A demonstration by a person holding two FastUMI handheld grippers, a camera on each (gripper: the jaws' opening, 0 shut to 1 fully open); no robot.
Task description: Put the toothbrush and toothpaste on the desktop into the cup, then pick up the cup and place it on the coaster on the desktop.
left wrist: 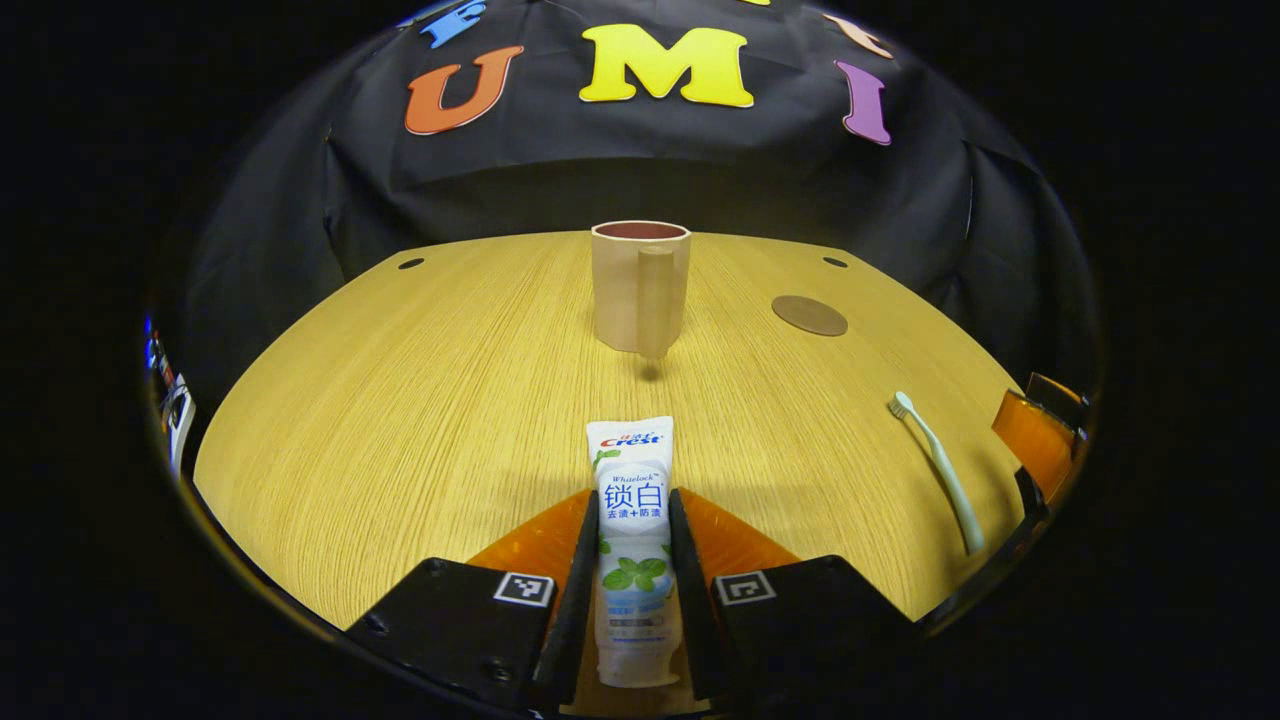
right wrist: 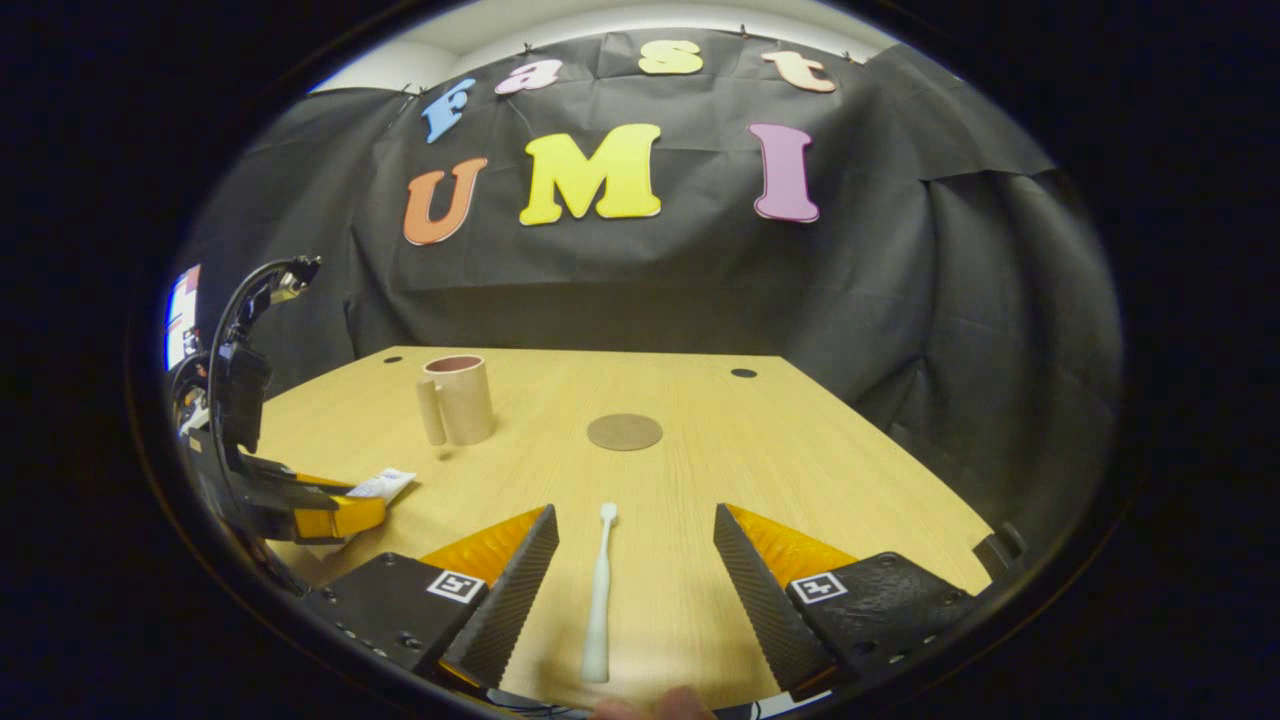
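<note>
the toothpaste tube [left wrist: 634,545] is seen lying flat on the tabletop [left wrist: 420,400], between the two fingers of the left hand-held gripper [left wrist: 634,590]. the fingers stand right against the tube's sides, and it is judged that they are clamped on it, though how firmly they press cannot be told. the cup [left wrist: 640,285] stands upright on the tabletop, straight beyond the tube's far end, its handle turned toward the tube and its mouth open. the coaster [left wrist: 809,315] lies bare, to the right of the cup and near it. the toothbrush [right wrist: 599,590] lies flat, well apart from the cup on the near right, bristle end pointed toward the cup. the right hand-held gripper [right wrist: 632,590] is held with its fingers wide apart, one on each side of the toothbrush and touching neither side.

for the tube to go in cleanly, a grip near its middle is wanted, so that it does not sag. it is best tipped upright above the cup's mouth and lowered inside the rim, clear of the handle, before being released, lest the cup be knocked over.
</note>
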